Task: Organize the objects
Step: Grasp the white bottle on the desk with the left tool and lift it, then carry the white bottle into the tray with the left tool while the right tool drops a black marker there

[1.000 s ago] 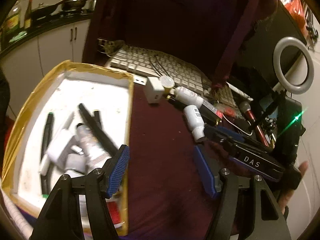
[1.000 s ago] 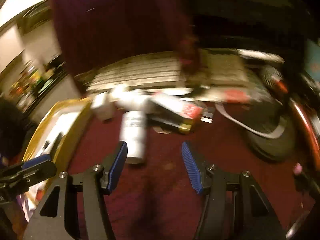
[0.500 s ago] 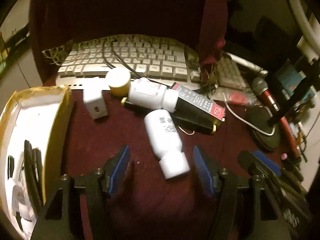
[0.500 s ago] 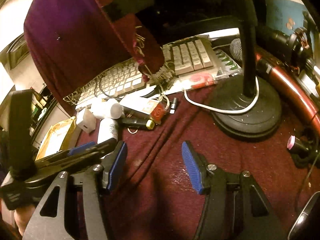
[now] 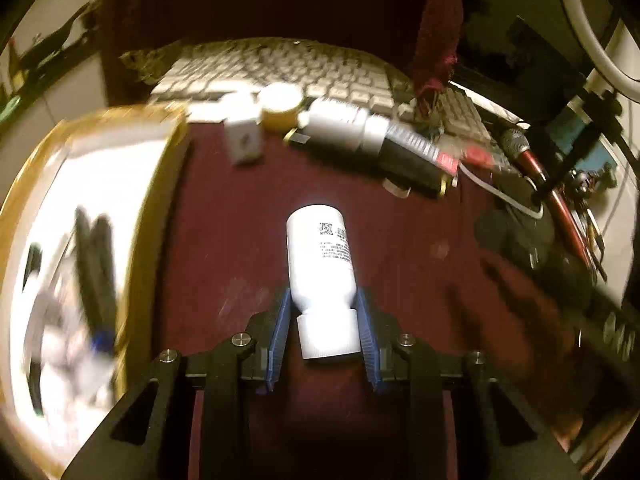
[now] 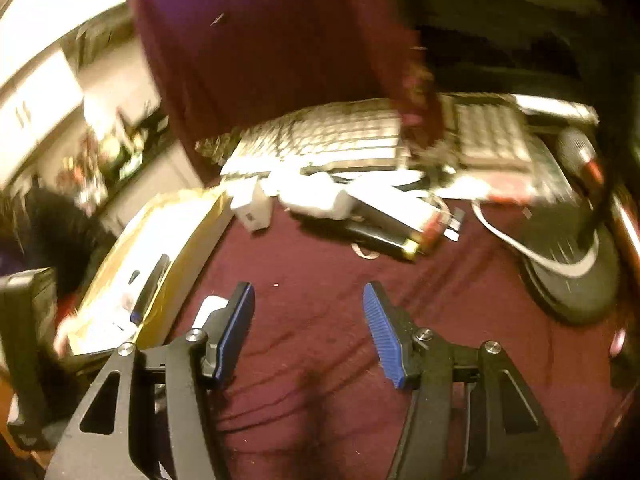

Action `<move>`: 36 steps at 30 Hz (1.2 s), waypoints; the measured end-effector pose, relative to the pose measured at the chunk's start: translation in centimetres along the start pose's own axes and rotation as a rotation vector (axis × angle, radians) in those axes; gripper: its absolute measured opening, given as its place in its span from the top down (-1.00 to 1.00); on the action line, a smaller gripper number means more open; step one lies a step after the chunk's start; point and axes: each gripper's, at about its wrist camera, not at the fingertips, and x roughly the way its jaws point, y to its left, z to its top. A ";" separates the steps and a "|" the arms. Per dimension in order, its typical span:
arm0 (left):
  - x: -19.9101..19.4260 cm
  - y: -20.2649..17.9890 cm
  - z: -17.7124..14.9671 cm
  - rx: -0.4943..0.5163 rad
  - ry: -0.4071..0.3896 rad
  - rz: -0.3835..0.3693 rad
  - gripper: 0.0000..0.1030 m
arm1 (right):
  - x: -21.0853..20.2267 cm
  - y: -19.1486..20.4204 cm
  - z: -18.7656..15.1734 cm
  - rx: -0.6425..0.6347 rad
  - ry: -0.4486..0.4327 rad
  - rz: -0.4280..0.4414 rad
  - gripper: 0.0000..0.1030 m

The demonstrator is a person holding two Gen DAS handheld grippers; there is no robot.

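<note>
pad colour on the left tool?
Blue, ribbed pads on black arms; clearest in the left wrist view.

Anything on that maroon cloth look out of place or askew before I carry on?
Yes. The white bottle lies on its side, cap end between the closing left gripper. Behind it, a second bottle and a black tube lie in a heap against the keyboard.

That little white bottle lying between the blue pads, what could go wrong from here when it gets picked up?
1. The left hand-held gripper is closing on the white bottle near its cap end only; the long body sticks out forward, so it might tip or swing down when lifted.
2. The bottle is smooth and round, so it could slip between the pads.
3. The yellow-rimmed box already looks crowded with pens; a bottle dropped there could land on them and roll.
</note>
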 end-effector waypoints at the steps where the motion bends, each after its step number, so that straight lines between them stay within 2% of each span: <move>1: -0.7 0.7 -0.9 -0.014 -0.006 -0.002 0.45 | 0.8 0.9 0.6 -0.046 0.013 -0.014 -0.09; 4: -1.8 2.1 -2.1 -0.053 -0.009 -0.017 0.45 | 3.6 1.9 2.0 -0.107 0.049 -0.094 -0.09; 7: -2.5 3.0 -2.8 -0.078 -0.022 -0.031 0.45 | 5.9 1.5 3.5 -0.104 0.067 -0.144 -0.09; 11: -2.8 4.0 -3.2 -0.100 -0.024 -0.043 0.45 | 8.2 0.5 4.6 -0.140 0.099 -0.185 -0.09; 14: -2.8 4.2 -3.2 -0.098 -0.027 -0.051 0.45 | 10.0 -1.2 4.5 -0.089 0.141 -0.167 -0.09; 16: -2.9 4.1 -3.4 -0.097 -0.028 -0.055 0.45 | 9.8 -1.3 4.1 -0.103 0.132 -0.146 -0.07; 17: -2.9 4.2 -3.4 -0.097 -0.029 -0.059 0.45 | 9.6 -1.1 3.9 -0.112 0.133 -0.145 0.20; 19: -2.9 4.2 -3.5 -0.095 -0.030 -0.064 0.45 | 9.3 -0.2 3.4 -0.136 0.166 -0.128 0.59; 20: -2.9 4.1 -3.4 -0.095 -0.030 -0.065 0.45 | 9.4 0.1 3.2 -0.149 0.175 -0.131 0.69; 25: -2.9 4.2 -3.4 -0.098 -0.031 -0.069 0.45 | 6.5 3.2 -0.9 -0.188 0.204 -0.142 0.75; 30: -3.0 4.1 -3.6 -0.094 -0.027 -0.069 0.45 | 2.2 4.0 -5.1 -0.118 0.188 -0.122 0.75; 33: -3.0 4.0 -3.7 -0.086 -0.024 -0.069 0.45 | 0.5 3.9 -6.3 -0.091 0.178 -0.105 0.75; 36: -3.1 3.7 -3.7 -0.080 -0.021 -0.076 0.45 | 0.9 4.1 -6.1 -0.088 0.173 -0.120 0.71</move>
